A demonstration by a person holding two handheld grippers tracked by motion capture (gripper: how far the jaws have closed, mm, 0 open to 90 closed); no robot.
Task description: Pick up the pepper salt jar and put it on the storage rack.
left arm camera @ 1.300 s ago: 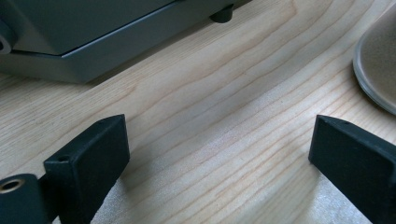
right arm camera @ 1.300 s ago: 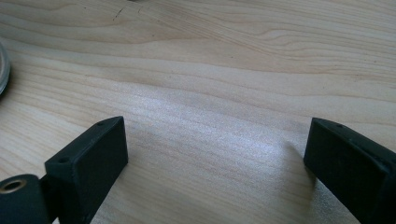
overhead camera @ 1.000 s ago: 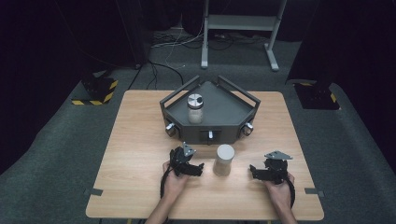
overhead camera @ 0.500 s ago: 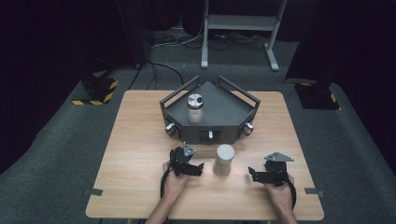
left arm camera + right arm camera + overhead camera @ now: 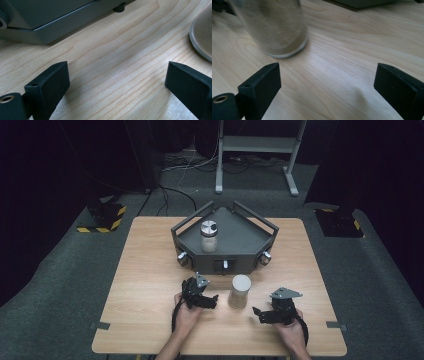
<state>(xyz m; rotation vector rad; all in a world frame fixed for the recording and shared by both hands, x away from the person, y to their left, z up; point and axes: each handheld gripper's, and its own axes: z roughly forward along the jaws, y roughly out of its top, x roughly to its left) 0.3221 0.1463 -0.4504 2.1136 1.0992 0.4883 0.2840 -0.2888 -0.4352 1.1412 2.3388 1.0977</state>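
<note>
Jar (image 5: 240, 291) of sandy stuff stands upright on the worktop (image 5: 150, 270), between both tongs, just before the grey tray (image 5: 250, 242). Left tongs (image 5: 212, 298) gape wide, nothing between them; right tongs (image 5: 256, 312) too. Looks like the approach step: next, 1 pair must straddle that jar and squeeze.

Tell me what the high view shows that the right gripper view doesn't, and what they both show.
High view alone: the grey tray with a silver-lidded jar standing in it, both hands, the left gripper beside the pale-lidded jar, and the floor around the table.

Right gripper view alone: a close look along the right gripper, its jaws wide apart over bare wood with nothing between them, and the jar's blurred glass wall near the base.

Both: the pale-lidded jar, apart from the right gripper, and the wooden tabletop.
</note>
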